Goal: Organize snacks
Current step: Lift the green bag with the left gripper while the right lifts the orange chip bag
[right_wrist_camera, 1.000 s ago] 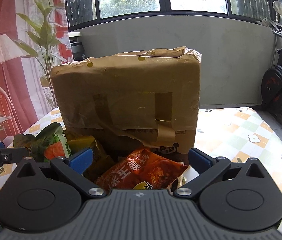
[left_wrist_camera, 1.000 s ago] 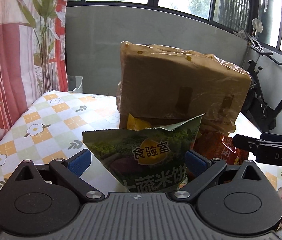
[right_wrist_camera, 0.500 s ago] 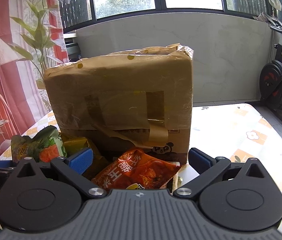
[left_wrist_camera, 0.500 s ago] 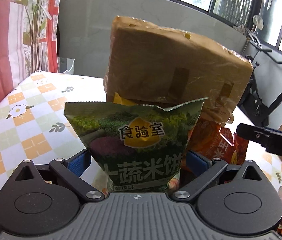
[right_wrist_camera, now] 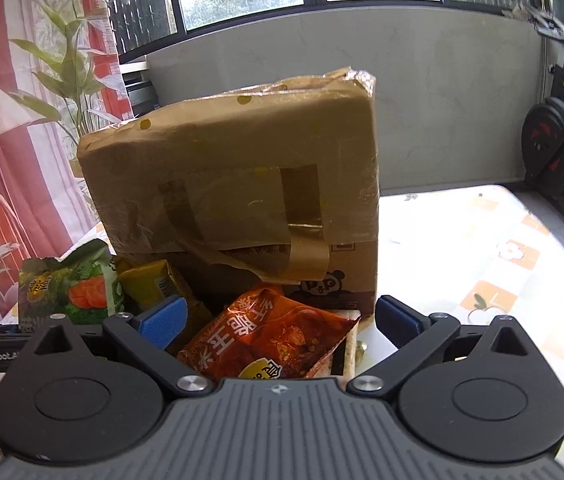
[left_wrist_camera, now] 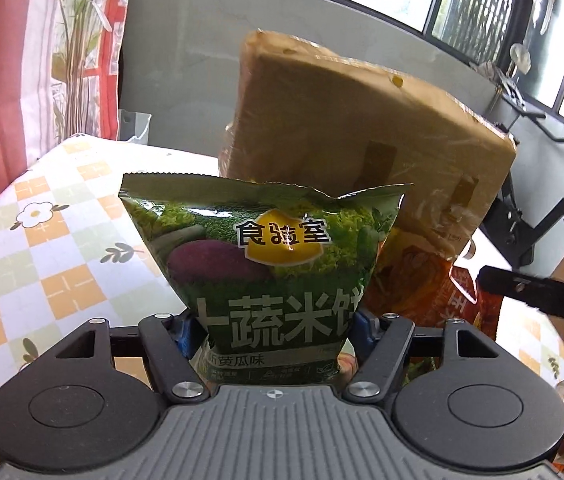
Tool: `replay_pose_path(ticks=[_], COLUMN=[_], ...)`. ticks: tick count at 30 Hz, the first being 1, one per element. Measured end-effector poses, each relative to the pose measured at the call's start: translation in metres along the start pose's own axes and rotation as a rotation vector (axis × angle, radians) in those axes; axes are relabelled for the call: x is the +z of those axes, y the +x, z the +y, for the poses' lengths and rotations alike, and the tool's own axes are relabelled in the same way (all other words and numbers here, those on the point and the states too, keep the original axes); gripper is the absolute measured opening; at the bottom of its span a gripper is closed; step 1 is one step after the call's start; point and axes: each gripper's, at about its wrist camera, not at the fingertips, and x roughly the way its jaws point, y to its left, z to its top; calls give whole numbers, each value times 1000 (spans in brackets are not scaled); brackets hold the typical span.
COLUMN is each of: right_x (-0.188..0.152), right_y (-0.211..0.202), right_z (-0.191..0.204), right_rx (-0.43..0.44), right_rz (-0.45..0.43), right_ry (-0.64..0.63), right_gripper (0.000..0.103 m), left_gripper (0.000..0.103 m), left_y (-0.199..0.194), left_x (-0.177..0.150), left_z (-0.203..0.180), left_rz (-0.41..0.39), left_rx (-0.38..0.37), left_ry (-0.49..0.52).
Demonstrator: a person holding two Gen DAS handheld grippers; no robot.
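Observation:
My left gripper [left_wrist_camera: 271,330] is shut on a green snack bag [left_wrist_camera: 265,264] with Chinese print and holds it upright in front of a taped brown cardboard box [left_wrist_camera: 362,136]. The same green bag [right_wrist_camera: 69,284] shows at the left of the right wrist view. My right gripper [right_wrist_camera: 277,320] is open, with an orange-red snack bag [right_wrist_camera: 265,340] lying between its fingers. A yellow packet [right_wrist_camera: 153,284] lies beside the orange-red bag, at the foot of the box [right_wrist_camera: 241,184]. The orange-red bag [left_wrist_camera: 430,284] also shows in the left wrist view, behind the green one.
The table carries a checked floral cloth [left_wrist_camera: 41,256]. A red-and-white curtain [left_wrist_camera: 1,80] and a plant [right_wrist_camera: 69,72] stand at the left. An exercise bike [right_wrist_camera: 558,148] stands at the right beyond the table. The right gripper's finger [left_wrist_camera: 538,292] reaches in from the right.
My left gripper has closed on the green bag and lifted it nearer the camera. The right gripper has stayed open over the orange-red bag and shifted slightly.

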Motion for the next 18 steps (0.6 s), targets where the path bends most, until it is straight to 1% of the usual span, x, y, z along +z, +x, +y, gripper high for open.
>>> replay_pose_path(ticks=[3,8,11,15,18], right_x=[-2,-5,-6,-8,-8], right_y=[10,25,32,39,41], right_z=[-1,-7,-12,-11,-8], right_rx=[7,12,30,69,84], right_rz=[30,64,99,130,148], right_ry=[13,53,105,129,123], right_gripper=[100,98,95,91,85], left_gripper=[71,71,71,72,72], left_y=[-13,-33,-39,-40,-40], left_x=[0,5,9,11,10], left_z=[3,10,15,19,17], left_rz=[-24,-57,-82,-78,-72], left_rx=[7,55,88,114,116], left_ry=[-8,-1,-4,-16,-12])
